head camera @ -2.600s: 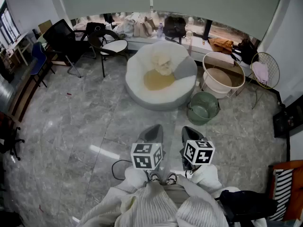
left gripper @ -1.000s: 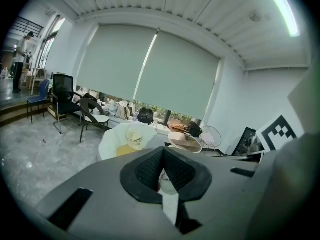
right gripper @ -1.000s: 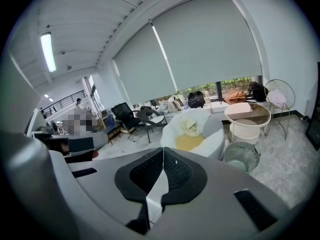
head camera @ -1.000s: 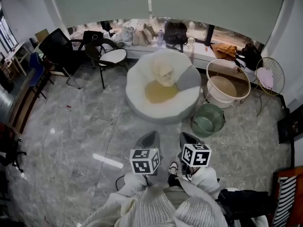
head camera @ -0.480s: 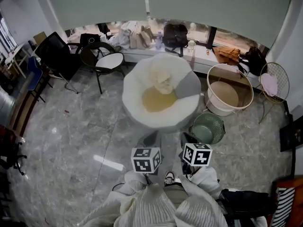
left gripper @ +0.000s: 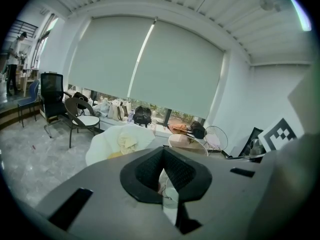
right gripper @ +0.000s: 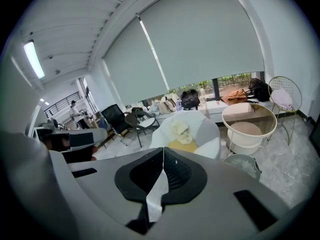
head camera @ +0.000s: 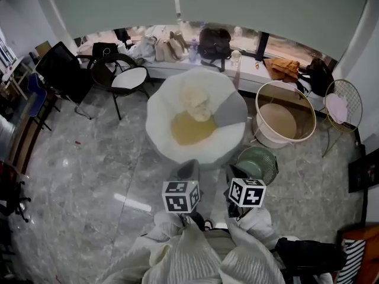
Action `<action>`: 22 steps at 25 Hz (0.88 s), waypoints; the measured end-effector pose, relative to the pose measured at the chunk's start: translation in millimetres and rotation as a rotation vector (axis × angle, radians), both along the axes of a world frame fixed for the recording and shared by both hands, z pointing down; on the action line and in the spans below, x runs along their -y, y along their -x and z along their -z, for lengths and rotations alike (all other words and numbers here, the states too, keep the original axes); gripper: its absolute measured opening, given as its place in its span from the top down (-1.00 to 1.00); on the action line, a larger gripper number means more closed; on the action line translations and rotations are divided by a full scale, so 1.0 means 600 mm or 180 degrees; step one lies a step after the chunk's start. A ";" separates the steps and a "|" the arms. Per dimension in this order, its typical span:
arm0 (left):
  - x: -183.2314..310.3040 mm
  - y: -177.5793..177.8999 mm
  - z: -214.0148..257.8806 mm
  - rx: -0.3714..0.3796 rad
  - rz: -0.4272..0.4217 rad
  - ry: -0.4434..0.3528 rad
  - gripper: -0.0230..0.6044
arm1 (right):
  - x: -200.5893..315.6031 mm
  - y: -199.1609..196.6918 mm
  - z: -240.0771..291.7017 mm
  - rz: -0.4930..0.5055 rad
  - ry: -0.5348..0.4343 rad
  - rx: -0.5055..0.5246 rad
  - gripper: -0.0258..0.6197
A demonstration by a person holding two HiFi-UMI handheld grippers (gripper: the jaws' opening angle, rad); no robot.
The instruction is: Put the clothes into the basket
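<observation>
head view looks down on a grey marble floor point(head camera: 89, 176) with a pale roller blind point(head camera: 118, 5) across the window at twelve o'clock. at the centre sits a big white beanbag chair point(head camera: 160, 120), straight ahead at twelve o'clock from both grippers. a white round side table point(head camera: 278, 120) stands at three o'clock of the beanbag. a black office chair point(head camera: 59, 70) and a dark round chair with a white seat point(head camera: 130, 78) stand at ten o'clock of the beanbag.

the green mesh basket point(head camera: 260, 161) stands on the floor at five o'clock of the beanbag, just beside its edge and near the right gripper, at its one o'clock. the clothes all lie on the beanbag, none in the basket: a yellow garment point(head camera: 190, 129) in the hollow, a grey garment point(head camera: 232, 108) at its two o'clock and a crumpled cream garment point(head camera: 195, 99) at its twelve o'clock.

the left gripper point(head camera: 189, 165) and the right gripper point(head camera: 237, 171) are held side by side, low in the frame. left gripper view shows that gripper's fingers pressed together with nothing between them, and right gripper view shows the same for the other.
</observation>
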State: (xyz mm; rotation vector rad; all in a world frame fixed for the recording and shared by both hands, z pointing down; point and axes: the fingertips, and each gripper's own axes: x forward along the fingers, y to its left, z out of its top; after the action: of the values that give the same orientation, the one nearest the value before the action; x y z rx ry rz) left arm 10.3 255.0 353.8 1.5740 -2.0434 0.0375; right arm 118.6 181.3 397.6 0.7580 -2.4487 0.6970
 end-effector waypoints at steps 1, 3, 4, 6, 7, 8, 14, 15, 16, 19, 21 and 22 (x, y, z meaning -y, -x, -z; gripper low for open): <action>0.005 0.002 -0.004 -0.0009 -0.0009 0.0014 0.91 | 0.006 0.000 -0.004 -0.0019 0.0016 -0.0011 0.84; 0.017 0.007 -0.013 -0.0029 -0.0033 0.0046 0.91 | 0.018 -0.001 -0.015 -0.0062 0.0053 -0.0048 0.84; 0.024 0.010 -0.019 -0.0043 -0.0042 0.0061 0.91 | 0.025 -0.001 -0.021 -0.0085 0.0075 -0.0067 0.84; 0.040 0.022 -0.032 -0.0085 -0.0054 0.0078 0.91 | 0.039 0.004 -0.033 -0.0121 0.0115 -0.0101 0.84; 0.049 0.029 -0.039 -0.0110 -0.0058 0.0082 0.91 | 0.046 0.007 -0.039 -0.0129 0.0130 -0.0124 0.84; 0.060 0.038 -0.046 -0.0136 -0.0063 0.0085 0.91 | 0.054 0.011 -0.045 -0.0134 0.0143 -0.0150 0.84; 0.154 0.113 -0.054 -0.0197 -0.0163 0.0073 0.91 | 0.141 0.071 -0.049 -0.0287 0.0180 -0.0204 0.84; 0.172 0.130 -0.048 -0.0187 -0.0178 0.0056 0.91 | 0.157 0.089 -0.042 -0.0285 0.0165 -0.0200 0.84; 0.187 0.148 -0.041 -0.0171 -0.0185 0.0036 0.91 | 0.170 0.109 -0.035 -0.0271 0.0142 -0.0193 0.84; 0.229 0.207 -0.031 -0.0133 -0.0169 -0.0012 0.91 | 0.206 0.169 -0.022 -0.0222 0.0073 -0.0154 0.84; 0.251 0.243 -0.028 -0.0129 -0.0159 -0.0016 0.91 | 0.226 0.205 -0.019 -0.0203 0.0066 -0.0149 0.84; 0.261 0.260 -0.027 -0.0130 -0.0157 -0.0012 0.91 | 0.236 0.222 -0.018 -0.0196 0.0069 -0.0156 0.84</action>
State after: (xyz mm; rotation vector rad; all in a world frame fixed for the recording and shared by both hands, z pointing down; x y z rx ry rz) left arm -145.5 98.1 370.3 1.6143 -1.9744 0.0196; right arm -14.4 39.7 408.4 0.8355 -2.3789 0.7183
